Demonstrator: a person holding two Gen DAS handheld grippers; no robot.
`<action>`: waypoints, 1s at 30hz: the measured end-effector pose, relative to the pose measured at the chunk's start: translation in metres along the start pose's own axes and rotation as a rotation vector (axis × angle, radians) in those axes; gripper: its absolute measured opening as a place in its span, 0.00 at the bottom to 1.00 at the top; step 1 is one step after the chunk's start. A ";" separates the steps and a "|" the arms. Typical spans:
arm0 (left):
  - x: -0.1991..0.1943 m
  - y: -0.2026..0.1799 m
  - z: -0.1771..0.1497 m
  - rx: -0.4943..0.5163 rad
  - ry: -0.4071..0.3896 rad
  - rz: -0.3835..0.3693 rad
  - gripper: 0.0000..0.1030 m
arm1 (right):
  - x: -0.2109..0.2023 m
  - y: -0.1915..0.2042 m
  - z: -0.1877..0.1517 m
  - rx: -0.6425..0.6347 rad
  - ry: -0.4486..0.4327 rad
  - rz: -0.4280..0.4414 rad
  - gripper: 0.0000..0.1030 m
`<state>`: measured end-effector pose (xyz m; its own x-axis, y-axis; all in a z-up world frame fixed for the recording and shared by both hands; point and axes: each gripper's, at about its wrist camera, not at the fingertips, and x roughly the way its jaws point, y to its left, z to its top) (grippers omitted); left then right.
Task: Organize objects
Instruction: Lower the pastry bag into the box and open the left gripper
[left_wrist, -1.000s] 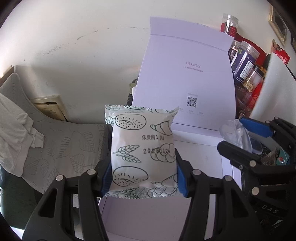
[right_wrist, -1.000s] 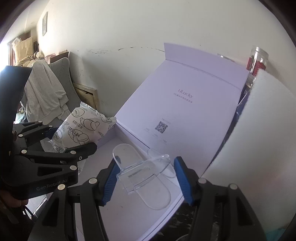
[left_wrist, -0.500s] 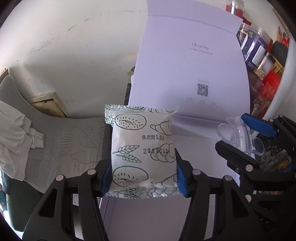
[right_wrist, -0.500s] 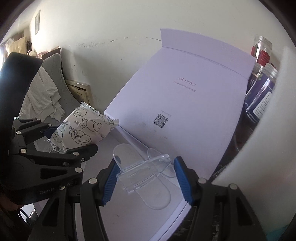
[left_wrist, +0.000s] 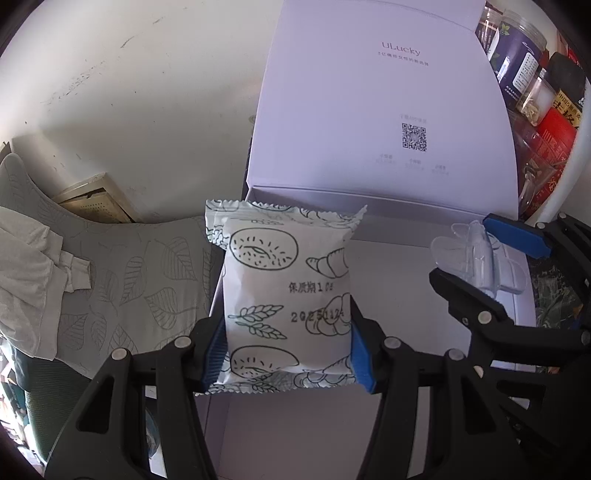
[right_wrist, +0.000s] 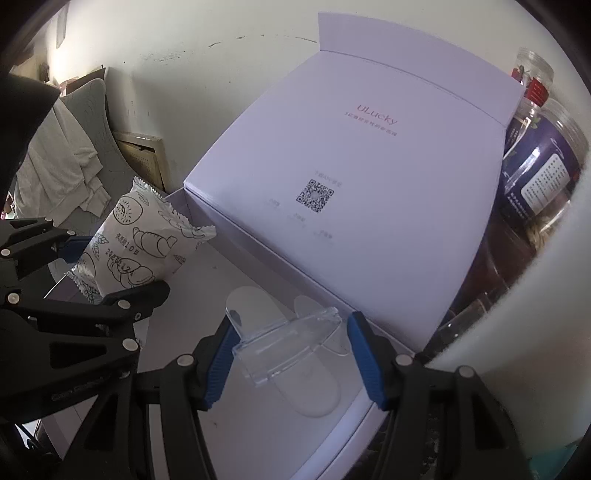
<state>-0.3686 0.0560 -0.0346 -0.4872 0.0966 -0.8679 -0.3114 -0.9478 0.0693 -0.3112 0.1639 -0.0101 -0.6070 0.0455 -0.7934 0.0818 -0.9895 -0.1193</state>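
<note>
A: Crowding the right side, what stands there?

B: Jars (left_wrist: 524, 70), several, beside the box (left_wrist: 373, 258), whose lid (right_wrist: 354, 184) leans on the wall (left_wrist: 147, 92). A cushion (left_wrist: 122, 277) with a cloth (left_wrist: 26, 273) lies left.

A: And the grips?

B: The left gripper (left_wrist: 286, 343) clamps one pouch (left_wrist: 286, 295) above the box floor. The right gripper (right_wrist: 291, 354) grasps one clear clip (right_wrist: 284, 345) over it too.
</note>
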 end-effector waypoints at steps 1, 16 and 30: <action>0.000 -0.001 0.000 0.000 0.001 -0.001 0.53 | 0.000 -0.001 0.000 0.003 0.004 0.005 0.59; 0.014 -0.002 0.000 -0.016 0.074 -0.011 0.54 | 0.007 -0.010 0.001 0.019 0.061 -0.008 0.60; 0.003 0.003 -0.001 -0.010 0.034 0.017 0.54 | 0.001 -0.011 0.004 0.019 0.070 -0.018 0.62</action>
<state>-0.3702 0.0532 -0.0371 -0.4644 0.0702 -0.8829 -0.2949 -0.9522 0.0795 -0.3161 0.1746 -0.0071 -0.5512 0.0718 -0.8313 0.0561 -0.9908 -0.1228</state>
